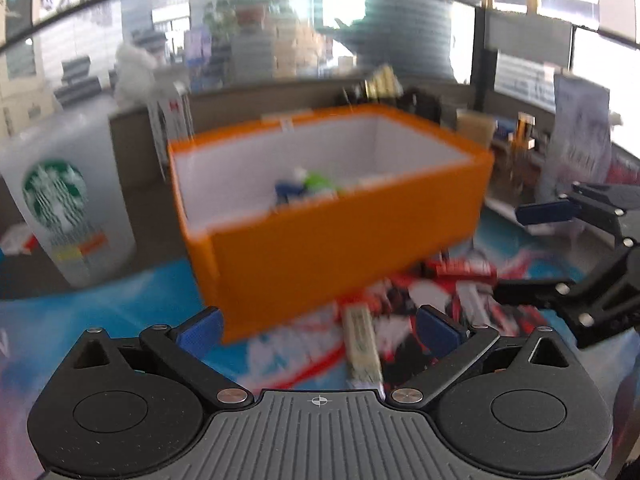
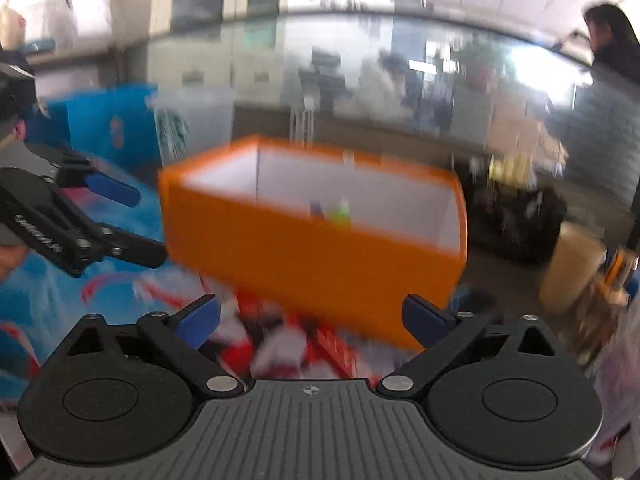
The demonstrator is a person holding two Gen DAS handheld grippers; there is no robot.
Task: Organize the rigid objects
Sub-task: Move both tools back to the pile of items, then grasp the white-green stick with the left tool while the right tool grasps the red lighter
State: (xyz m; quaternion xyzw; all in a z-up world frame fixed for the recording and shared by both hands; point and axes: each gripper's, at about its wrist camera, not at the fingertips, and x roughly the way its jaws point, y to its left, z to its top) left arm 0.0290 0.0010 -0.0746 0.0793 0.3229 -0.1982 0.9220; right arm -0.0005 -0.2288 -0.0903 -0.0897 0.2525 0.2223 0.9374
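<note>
An orange box (image 1: 320, 256) with white inner walls stands on the blue patterned tabletop (image 1: 120, 312); blurred blue and green items (image 1: 308, 186) lie inside it. My left gripper (image 1: 320, 328) is open just in front of the box's near corner, nothing between its blue pads. A long beige packet (image 1: 362, 344) and a red packet (image 1: 460, 270) lie on the table before it. My right gripper (image 1: 510, 254) is open at the right. In the right wrist view the box (image 2: 312, 256) is straight ahead, the right gripper (image 2: 312, 320) open and empty, the left gripper (image 2: 146, 226) open at the left. Red and white packets (image 2: 280, 344) lie below.
A tall white cup with a green logo (image 1: 68, 216) stands left of the box. A blue bag (image 2: 112, 128) is behind on the left. A dark basket (image 2: 520, 216) and a tan cylinder (image 2: 572, 264) sit to the right. A person (image 2: 612, 40) stands far right.
</note>
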